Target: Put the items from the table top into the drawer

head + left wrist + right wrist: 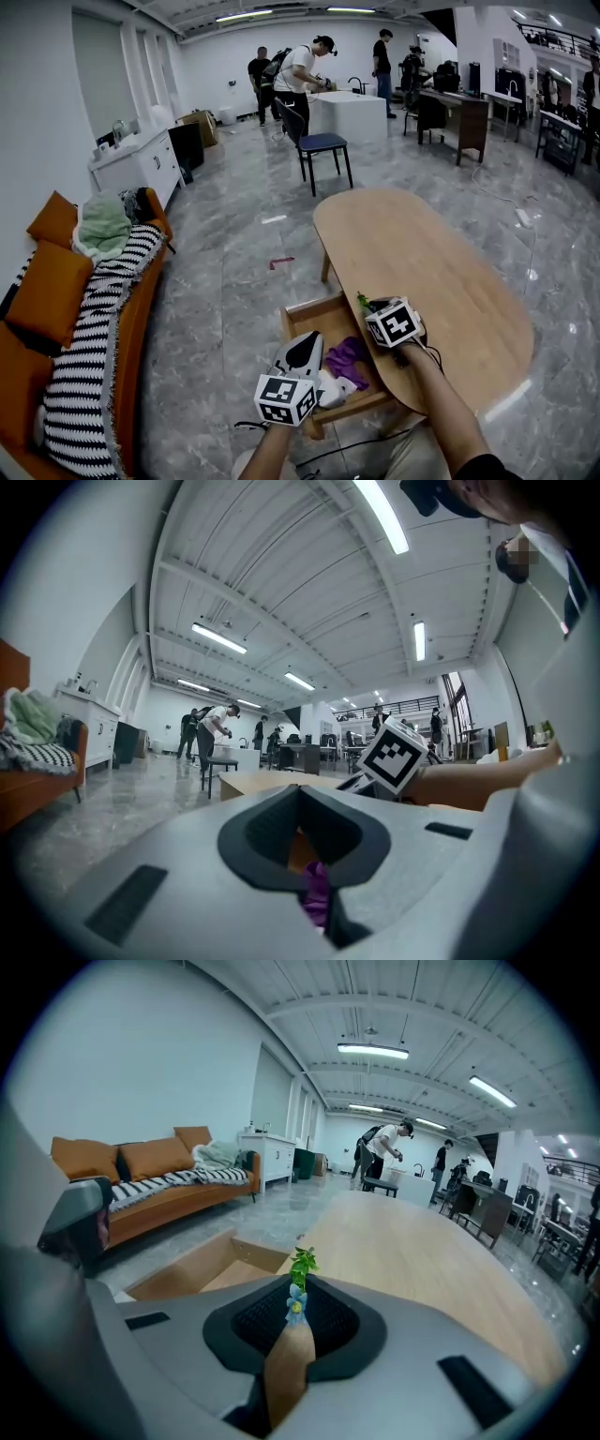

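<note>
We see the wooden table (441, 272) filling the head view's centre-right, with its open drawer (309, 323) at lower centre. Our left gripper (307, 342), closed and empty, hovers over the drawer, where a purple item (347, 359) lies. Our right gripper (375, 309) clamps a small flower sprig (296, 1305) at the table's edge.

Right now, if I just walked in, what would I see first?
Probably the little blue flower with green leaves, pinched in the right gripper at the edge of the table. Then the open drawer beside it with something purple inside, and the orange sofa with a striped blanket at the left.
</note>
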`<move>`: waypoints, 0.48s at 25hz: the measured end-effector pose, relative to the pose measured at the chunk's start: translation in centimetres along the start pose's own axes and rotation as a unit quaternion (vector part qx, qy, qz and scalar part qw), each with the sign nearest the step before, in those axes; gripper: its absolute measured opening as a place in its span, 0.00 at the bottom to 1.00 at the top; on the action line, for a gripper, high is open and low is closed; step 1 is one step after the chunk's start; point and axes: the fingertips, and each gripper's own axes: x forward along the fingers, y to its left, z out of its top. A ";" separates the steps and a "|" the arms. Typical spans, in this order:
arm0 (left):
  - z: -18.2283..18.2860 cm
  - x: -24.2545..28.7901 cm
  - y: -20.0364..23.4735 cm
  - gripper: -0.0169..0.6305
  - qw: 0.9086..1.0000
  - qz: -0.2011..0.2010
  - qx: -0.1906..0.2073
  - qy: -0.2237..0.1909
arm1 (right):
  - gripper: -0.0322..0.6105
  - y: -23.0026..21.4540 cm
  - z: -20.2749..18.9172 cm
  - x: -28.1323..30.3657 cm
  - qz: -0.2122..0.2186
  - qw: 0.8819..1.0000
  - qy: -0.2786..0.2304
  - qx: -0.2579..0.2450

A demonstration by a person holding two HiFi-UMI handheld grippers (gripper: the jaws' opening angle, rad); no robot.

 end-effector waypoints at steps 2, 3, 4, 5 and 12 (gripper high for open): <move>0.2 -0.4 0.5 0.03 1.000 0.006 0.003 0.001 | 0.14 0.9 0.4 0.4 0.009 1.000 -0.002 0.002; 0.3 -0.6 0.8 0.03 1.000 0.010 0.005 0.001 | 0.14 1.2 0.7 0.5 0.011 1.000 -0.003 0.001; 0.5 -0.8 1.1 0.03 1.000 0.013 0.005 0.000 | 0.14 1.5 0.9 0.7 0.011 1.000 -0.004 -0.002; 0.6 -1.1 1.4 0.03 1.000 0.017 0.004 -0.002 | 0.14 1.9 1.1 0.9 0.014 1.000 -0.004 -0.004; 0.3 -2.7 2.9 0.03 0.999 0.034 0.003 -0.001 | 0.14 5.8 2.0 2.8 0.036 0.999 -0.003 -0.010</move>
